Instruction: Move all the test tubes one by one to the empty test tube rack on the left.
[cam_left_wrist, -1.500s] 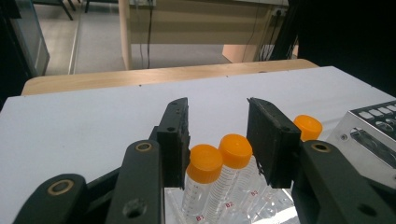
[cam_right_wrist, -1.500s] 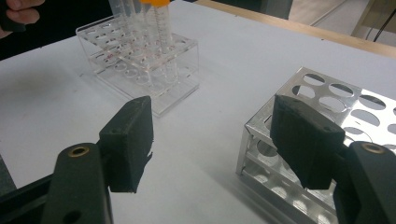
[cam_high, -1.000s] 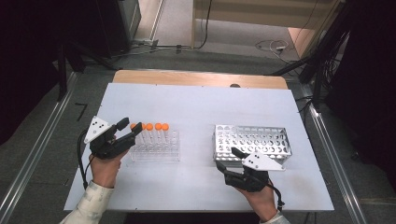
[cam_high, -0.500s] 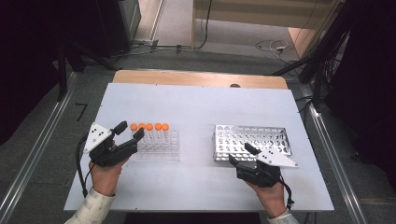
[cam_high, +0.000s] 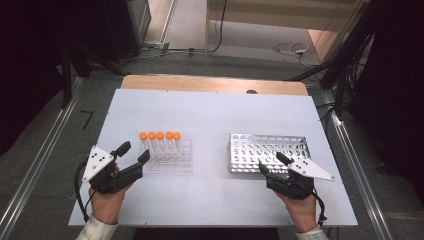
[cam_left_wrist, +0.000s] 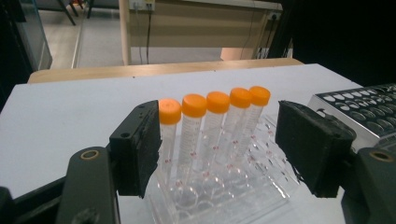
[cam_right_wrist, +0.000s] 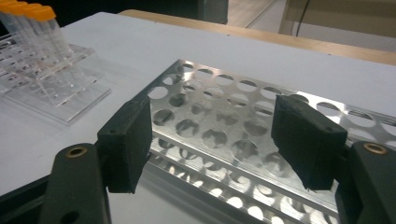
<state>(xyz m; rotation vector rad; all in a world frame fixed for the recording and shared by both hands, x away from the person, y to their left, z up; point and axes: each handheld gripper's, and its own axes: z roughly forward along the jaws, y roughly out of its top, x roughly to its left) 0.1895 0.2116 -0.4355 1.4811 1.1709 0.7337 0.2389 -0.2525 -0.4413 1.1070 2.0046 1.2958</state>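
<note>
Several clear tubes with orange caps (cam_high: 160, 136) stand in a row along the far side of a clear plastic rack (cam_high: 172, 161), left of the table's middle. My left gripper (cam_high: 134, 152) is open just left of that rack and holds nothing. In the left gripper view the tubes (cam_left_wrist: 217, 105) stand beyond the open left gripper (cam_left_wrist: 219, 149), apart from both pads. An empty perforated metal rack (cam_high: 270, 150) sits to the right. My right gripper (cam_high: 270, 162) is open at its near edge. In the right gripper view the metal rack (cam_right_wrist: 219, 116) lies under the open right gripper (cam_right_wrist: 212, 140).
The white table (cam_high: 210, 115) has a wooden strip (cam_high: 210, 84) along its far edge. Metal rails run along both sides on the floor. Cables lie on the floor beyond the table. The clear rack (cam_right_wrist: 56, 98) appears at the left of the right gripper view.
My left gripper has drawn back from the leftmost tubes toward the near edge, open. My right gripper has shifted right and back along the metal rack's near side.
</note>
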